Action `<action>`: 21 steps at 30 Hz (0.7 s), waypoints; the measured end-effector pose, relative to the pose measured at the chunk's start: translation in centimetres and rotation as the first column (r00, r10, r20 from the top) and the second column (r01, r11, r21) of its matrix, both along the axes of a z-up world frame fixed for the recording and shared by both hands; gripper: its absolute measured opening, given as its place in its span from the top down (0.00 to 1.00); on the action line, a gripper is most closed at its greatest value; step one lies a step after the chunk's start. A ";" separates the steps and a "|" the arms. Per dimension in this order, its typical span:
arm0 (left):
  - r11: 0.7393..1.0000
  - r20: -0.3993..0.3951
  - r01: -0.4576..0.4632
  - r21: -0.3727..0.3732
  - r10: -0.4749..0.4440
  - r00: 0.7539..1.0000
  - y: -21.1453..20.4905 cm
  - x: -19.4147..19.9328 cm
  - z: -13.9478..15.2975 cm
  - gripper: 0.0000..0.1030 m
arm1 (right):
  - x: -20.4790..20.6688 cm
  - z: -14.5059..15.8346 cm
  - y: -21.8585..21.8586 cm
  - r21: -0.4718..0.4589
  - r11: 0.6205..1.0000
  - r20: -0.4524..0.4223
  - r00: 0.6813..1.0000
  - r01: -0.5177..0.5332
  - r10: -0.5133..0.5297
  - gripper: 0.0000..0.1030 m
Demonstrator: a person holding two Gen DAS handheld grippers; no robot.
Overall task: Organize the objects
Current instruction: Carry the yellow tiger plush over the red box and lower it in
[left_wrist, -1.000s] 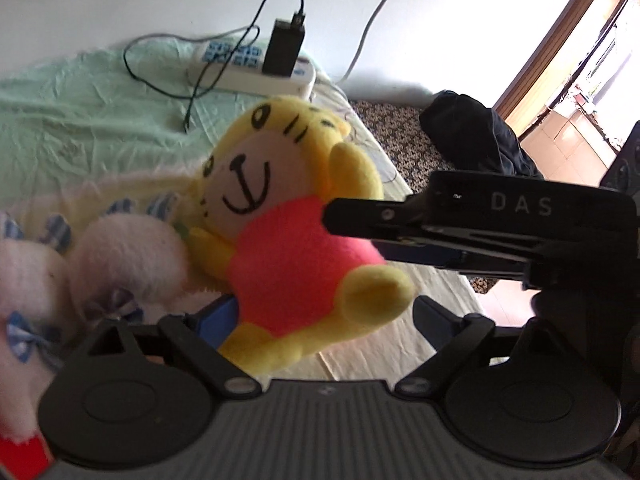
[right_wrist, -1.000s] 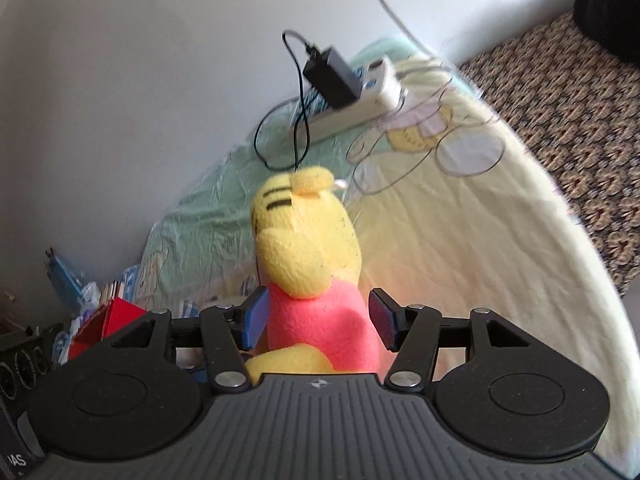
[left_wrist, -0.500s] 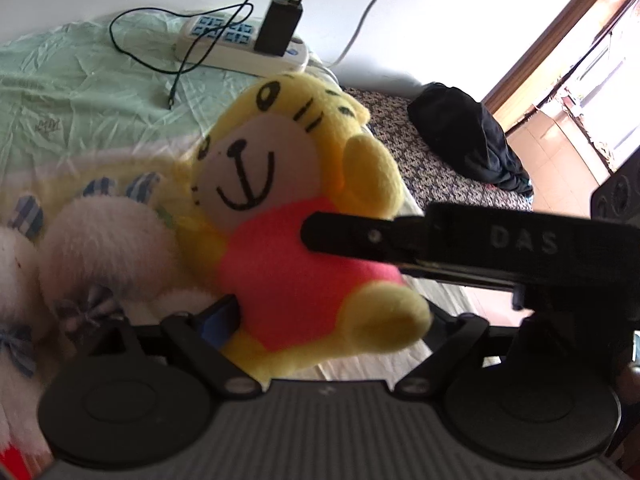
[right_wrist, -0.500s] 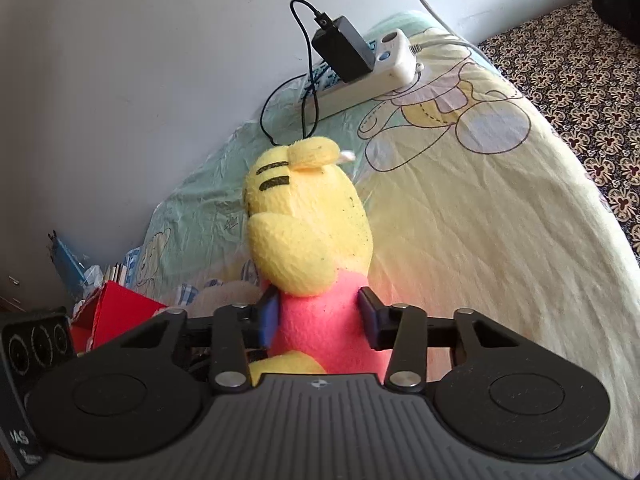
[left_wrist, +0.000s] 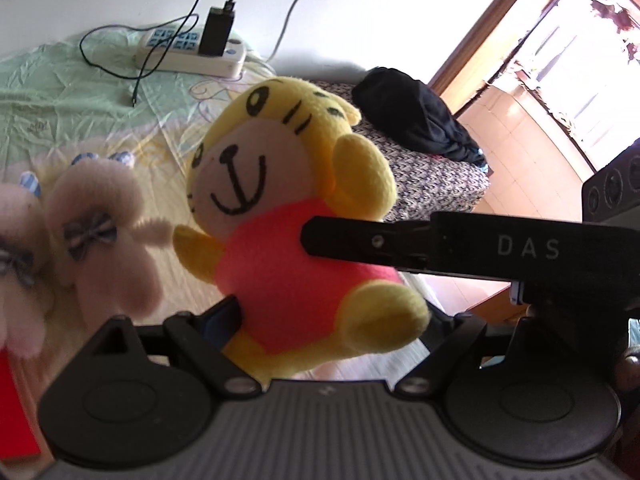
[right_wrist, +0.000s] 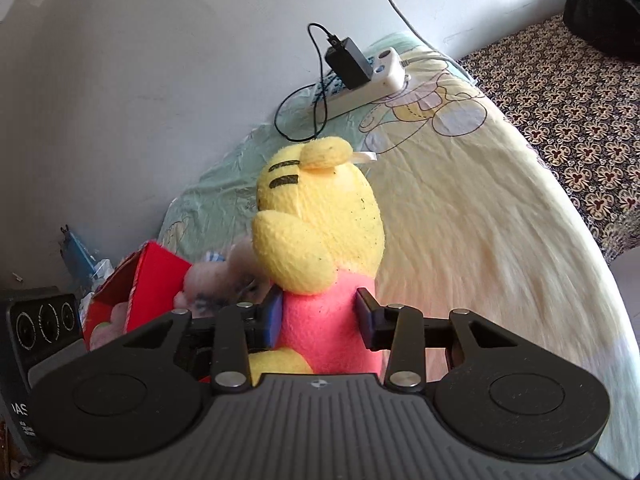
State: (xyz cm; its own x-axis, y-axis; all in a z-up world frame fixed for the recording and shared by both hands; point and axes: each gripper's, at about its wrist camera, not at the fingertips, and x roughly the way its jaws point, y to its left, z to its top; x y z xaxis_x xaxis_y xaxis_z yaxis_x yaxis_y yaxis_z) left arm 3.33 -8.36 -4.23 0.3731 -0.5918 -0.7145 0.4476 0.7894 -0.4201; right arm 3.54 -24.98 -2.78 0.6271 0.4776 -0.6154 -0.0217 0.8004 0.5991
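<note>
Pale cartoon-print bedding covers a bed against a white wall, with a power strip and plugged-in black charger near its far edge. Above it, a yellow plush tiger in a pink shirt hangs clear of the sheet. The right gripper is clamped on its pink body, while the left gripper sits under its feet with one finger touching, grip unclear; pink plush rabbits lie beside.

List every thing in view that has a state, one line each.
yellow plush: upright, held off the bed.
right gripper: shut on the plush's pink body.
left gripper: around the plush's lower body; grip unclear.
black charger: plugged into the power strip.
red box: open, pink plush inside.
</note>
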 end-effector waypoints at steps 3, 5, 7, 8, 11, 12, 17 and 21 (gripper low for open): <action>1.000 0.031 0.004 0.007 -0.005 1.000 0.5 -1.9 0.9 0.15 | -1.5 0.9 0.8 -0.007 1.000 0.024 1.000 -0.005 0.005 0.60; 1.000 0.056 0.008 0.008 -0.008 0.998 1.0 -3.1 1.5 0.15 | -2.5 1.7 1.6 -0.019 1.000 0.045 0.999 -0.015 0.016 0.60; 1.000 0.081 0.011 0.004 -0.011 0.997 1.8 -4.3 2.2 0.15 | -3.5 2.6 2.4 -0.031 0.999 0.065 0.998 -0.021 0.023 0.60; 1.000 0.091 0.014 0.000 -0.013 0.996 2.4 -4.8 2.6 0.15 | -4.0 3.1 2.9 -0.038 0.999 0.077 0.997 -0.023 0.026 0.60; 1.000 0.139 0.010 -0.001 -0.010 0.990 4.4 -6.1 4.0 0.15 | -5.3 4.4 4.7 -0.042 0.999 0.120 0.992 -0.029 0.033 0.60; 1.000 0.155 0.005 -0.002 -0.005 0.988 5.3 -6.5 4.5 0.15 | -5.6 4.9 5.4 -0.040 0.999 0.133 0.991 -0.029 0.034 0.60; 0.999 0.219 -0.040 -0.024 0.044 0.975 10.5 -8.0 7.0 0.15 | -6.6 6.8 9.7 -0.008 0.999 0.194 0.980 -0.046 0.046 0.60; 0.997 0.259 -0.077 -0.020 0.079 0.963 14.5 -8.6 8.4 0.15 | -6.7 8.0 13.6 0.010 0.998 0.234 0.970 -0.068 0.064 0.60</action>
State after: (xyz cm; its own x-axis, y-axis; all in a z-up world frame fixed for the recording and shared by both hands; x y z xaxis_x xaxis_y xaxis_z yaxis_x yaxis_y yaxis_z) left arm -5.30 6.12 4.16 0.5905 -0.5598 -0.5814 0.4793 0.8228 -0.3054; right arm -3.14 -11.37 5.18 0.7191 0.5325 -0.4464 -0.2154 0.7816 0.5854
